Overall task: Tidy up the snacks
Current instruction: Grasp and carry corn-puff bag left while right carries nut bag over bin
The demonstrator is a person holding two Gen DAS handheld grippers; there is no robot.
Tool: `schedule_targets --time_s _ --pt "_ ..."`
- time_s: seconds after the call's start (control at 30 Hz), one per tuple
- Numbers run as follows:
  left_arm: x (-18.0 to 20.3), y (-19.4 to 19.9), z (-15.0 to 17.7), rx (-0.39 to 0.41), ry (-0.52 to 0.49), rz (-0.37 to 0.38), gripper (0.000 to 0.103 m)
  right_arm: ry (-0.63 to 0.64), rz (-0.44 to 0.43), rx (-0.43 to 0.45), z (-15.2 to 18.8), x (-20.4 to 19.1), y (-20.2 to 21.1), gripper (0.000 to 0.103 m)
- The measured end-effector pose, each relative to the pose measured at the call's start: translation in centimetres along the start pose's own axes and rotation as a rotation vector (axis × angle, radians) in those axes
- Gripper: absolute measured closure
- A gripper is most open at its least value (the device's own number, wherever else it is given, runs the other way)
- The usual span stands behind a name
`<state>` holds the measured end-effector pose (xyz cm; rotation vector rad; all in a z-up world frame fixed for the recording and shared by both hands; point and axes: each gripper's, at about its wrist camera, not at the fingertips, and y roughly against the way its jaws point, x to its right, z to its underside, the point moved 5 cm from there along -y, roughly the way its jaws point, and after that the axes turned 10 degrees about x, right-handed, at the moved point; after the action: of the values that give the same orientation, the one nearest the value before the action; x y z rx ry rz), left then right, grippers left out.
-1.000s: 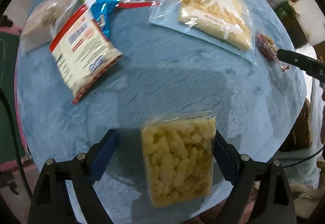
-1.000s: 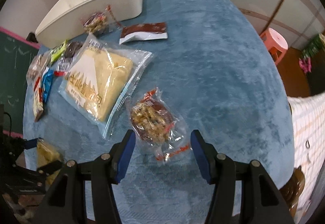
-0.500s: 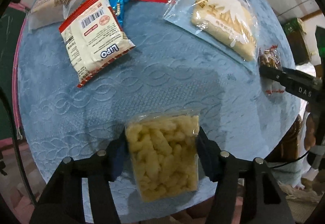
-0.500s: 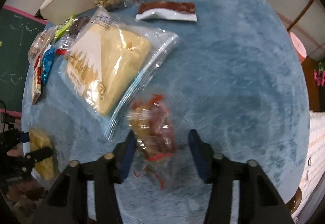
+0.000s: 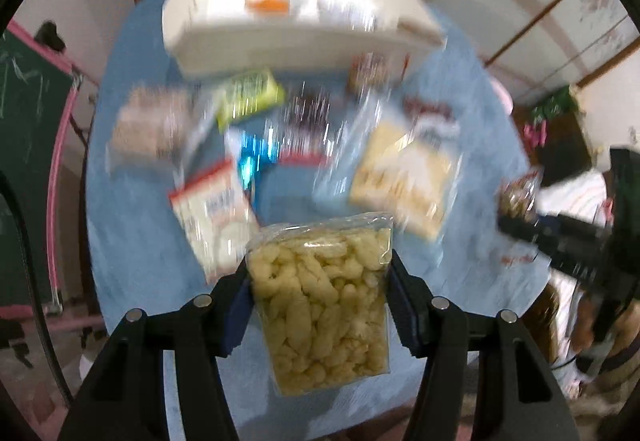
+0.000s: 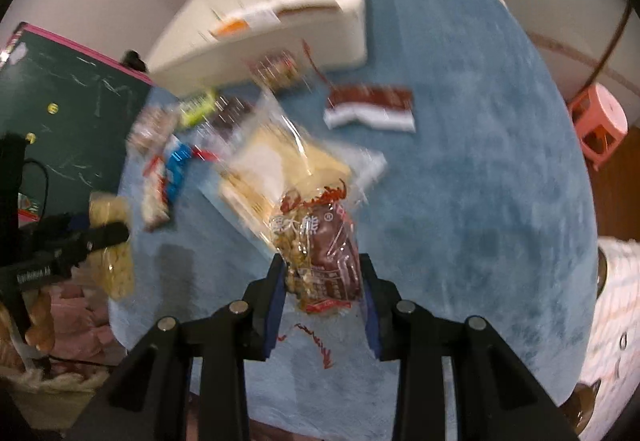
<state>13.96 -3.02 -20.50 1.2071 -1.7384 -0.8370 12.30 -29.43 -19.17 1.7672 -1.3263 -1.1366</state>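
Note:
My left gripper (image 5: 320, 293) is shut on a clear bag of yellow corn puffs (image 5: 320, 305) and holds it above the blue table (image 5: 132, 241). My right gripper (image 6: 322, 289) is shut on a clear packet of nuts with a red-brown label (image 6: 316, 253), lifted off the table. The white bin (image 5: 288, 21) stands at the far end; it also shows in the right wrist view (image 6: 280, 21). The left gripper and its puffs (image 6: 112, 241) show at the left of the right wrist view. The right gripper and its packet (image 5: 518, 197) show at the right of the left wrist view.
Several snacks lie blurred before the bin: a green bar (image 5: 248, 97), a red-white packet (image 5: 212, 213), a large clear bag of pale biscuits (image 5: 404, 177), a brown-white sachet (image 6: 370, 107). A chalkboard (image 6: 60, 113) stands left, a pink stool (image 6: 600, 121) right.
Both grippers closed on their packets and lifted them off the table. Both views now tilt up toward the white bin, with motion blur.

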Motion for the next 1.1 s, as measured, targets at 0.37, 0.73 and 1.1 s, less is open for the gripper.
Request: schedule_targets --time_s 0.37,0.73,1.1 --pt "2.3 4.6 -14.8 0.286 0.003 -0.037 0.045 0.075 -0.094 0.213 -12.6 -6.2 1.8 0.069" --pt "0.2 5.5 -23.3 0.371 0.019 -0.176 0.045 0.055 -0.071 0.286 -21.2 -6.7 0.9 0.069" --pt "-0.6 2.8 -27.8 0.382 0.025 -0.219 0.045 0.064 -0.004 0.341 -26.9 -6.5 -0.4 0.068"
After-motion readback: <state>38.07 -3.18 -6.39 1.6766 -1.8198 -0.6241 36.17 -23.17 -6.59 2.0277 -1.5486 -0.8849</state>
